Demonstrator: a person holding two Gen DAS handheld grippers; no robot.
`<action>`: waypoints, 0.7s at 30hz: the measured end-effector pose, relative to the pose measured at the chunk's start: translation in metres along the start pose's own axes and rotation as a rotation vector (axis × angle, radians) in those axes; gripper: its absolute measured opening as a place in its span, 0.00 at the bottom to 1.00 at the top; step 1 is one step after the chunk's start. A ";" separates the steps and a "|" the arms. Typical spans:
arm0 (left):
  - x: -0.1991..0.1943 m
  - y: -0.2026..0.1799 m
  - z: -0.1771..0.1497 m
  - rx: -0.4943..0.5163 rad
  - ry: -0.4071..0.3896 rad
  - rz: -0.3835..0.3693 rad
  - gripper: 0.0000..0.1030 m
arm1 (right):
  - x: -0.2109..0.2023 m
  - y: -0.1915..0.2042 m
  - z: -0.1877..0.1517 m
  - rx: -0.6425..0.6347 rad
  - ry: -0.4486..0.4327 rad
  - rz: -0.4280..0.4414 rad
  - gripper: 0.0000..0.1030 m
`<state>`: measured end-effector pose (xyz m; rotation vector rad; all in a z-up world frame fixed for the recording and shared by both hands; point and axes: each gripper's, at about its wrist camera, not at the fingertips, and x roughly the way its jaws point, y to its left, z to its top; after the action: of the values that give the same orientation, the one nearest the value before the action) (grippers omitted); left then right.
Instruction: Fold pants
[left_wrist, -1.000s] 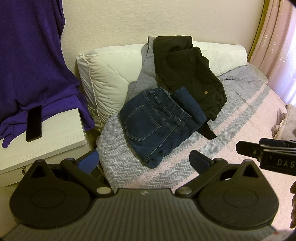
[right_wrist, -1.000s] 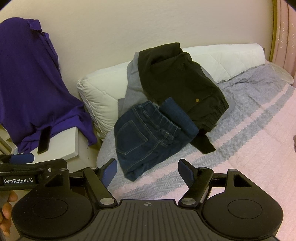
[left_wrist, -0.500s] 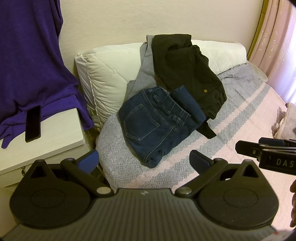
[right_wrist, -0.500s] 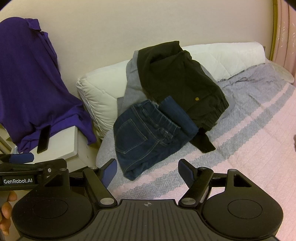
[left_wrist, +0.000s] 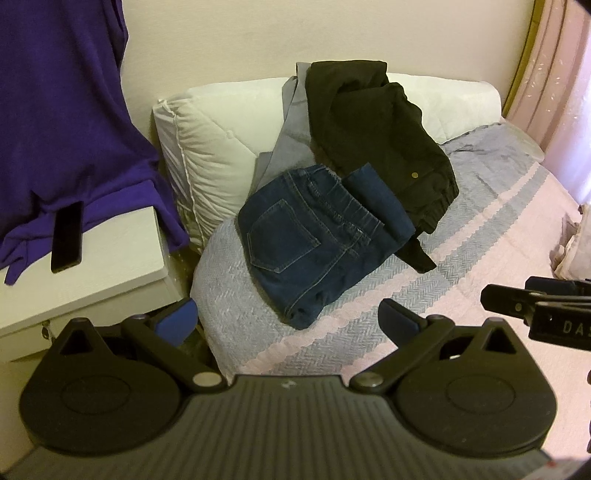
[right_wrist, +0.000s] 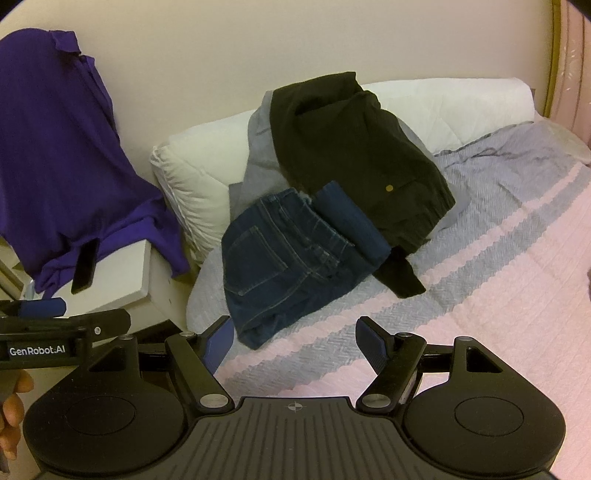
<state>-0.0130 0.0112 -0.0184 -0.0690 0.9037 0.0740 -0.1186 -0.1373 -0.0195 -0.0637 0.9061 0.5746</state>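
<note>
Grey garment (left_wrist: 291, 129) mostly covered by black pants (left_wrist: 373, 133); its shape cannot be told. Black pants' lower leg partly under jeans (left_wrist: 314, 240). Purple shirt (left_wrist: 62, 110) cut by frame edge. Right of the jeans, pale bundle (left_wrist: 576, 243) clipped at frame edge, unidentifiable.

- Left gripper (left_wrist: 287, 317): fingers spread wide, nothing between the blue pads, level and pointing to the far side.
- Right gripper (right_wrist: 293, 338): likewise wide apart and empty, just beside it.
- Fingertips of a hand (right_wrist: 13, 413) show at the near left.
</note>
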 end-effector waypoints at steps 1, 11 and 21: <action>0.000 -0.002 -0.002 -0.004 0.001 0.004 0.99 | 0.000 -0.003 0.000 -0.004 0.002 0.003 0.68; -0.005 -0.018 -0.009 -0.044 0.012 0.054 0.99 | 0.000 -0.027 0.001 -0.028 0.013 0.065 0.68; 0.018 -0.017 -0.004 0.004 0.044 0.055 0.99 | 0.024 -0.049 0.001 -0.001 0.024 0.077 0.68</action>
<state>-0.0030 -0.0056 -0.0342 -0.0426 0.9502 0.1224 -0.0820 -0.1679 -0.0466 -0.0373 0.9343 0.6468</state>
